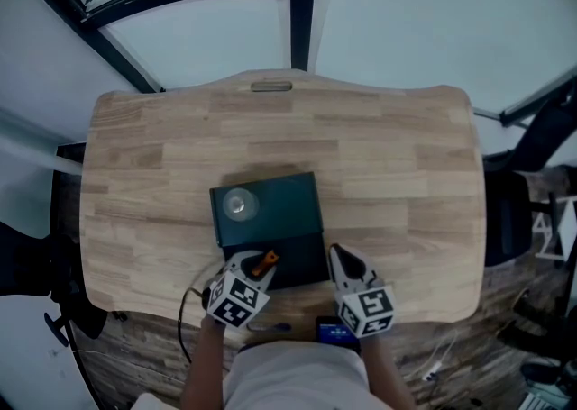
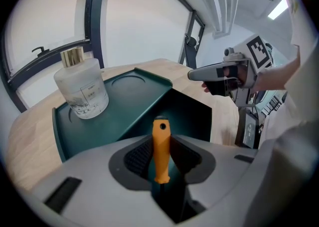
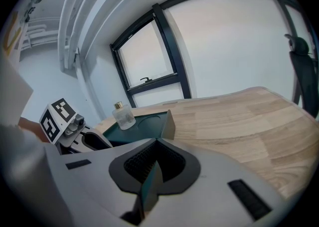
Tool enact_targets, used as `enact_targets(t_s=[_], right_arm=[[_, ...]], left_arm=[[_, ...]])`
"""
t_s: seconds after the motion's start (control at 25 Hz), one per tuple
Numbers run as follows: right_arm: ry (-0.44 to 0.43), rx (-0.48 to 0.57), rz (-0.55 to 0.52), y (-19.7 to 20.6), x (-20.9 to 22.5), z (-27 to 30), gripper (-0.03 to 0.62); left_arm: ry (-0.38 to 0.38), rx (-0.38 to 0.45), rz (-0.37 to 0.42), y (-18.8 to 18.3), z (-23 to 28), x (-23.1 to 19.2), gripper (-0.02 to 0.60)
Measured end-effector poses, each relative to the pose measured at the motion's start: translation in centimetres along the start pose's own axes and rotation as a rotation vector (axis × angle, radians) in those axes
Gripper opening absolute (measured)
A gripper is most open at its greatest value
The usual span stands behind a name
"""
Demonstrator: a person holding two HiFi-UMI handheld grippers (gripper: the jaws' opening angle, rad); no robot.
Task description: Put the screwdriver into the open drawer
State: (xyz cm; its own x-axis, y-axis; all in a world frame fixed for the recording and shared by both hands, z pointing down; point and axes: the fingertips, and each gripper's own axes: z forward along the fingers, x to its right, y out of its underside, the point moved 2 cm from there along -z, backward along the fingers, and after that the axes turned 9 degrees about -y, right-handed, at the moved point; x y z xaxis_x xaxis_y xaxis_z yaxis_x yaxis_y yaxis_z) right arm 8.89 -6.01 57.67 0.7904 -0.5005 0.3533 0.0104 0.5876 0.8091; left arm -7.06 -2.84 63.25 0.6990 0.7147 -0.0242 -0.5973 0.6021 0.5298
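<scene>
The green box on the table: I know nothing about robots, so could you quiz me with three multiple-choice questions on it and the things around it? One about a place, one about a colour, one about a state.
1. Where does the glass bottle stand?
A. On top of the green box
B. Inside the drawer
C. On a shelf

2. What colour is the handle of the screwdriver?
A. Blue
B. Orange
C. Red

3. The drawer of the box is:
A. Pushed shut
B. Pulled open
C. Taken out of the box

Answers:
1 A: the bottle stands upright on the box's flat top.
2 B: the handle shows bright orange in the left gripper view and the head view.
3 B: its dark inside lies exposed in front of the box.
</scene>
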Motion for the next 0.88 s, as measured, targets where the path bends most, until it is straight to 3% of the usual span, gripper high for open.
enact_targets(t_s=[0.88], right_arm=[[0.011,0.0,0.012,0.3,0.1,-0.6,-0.003]], left_arm=[[0.058,-0.087,0.034,0.5,1.4,1.2,0.11]])
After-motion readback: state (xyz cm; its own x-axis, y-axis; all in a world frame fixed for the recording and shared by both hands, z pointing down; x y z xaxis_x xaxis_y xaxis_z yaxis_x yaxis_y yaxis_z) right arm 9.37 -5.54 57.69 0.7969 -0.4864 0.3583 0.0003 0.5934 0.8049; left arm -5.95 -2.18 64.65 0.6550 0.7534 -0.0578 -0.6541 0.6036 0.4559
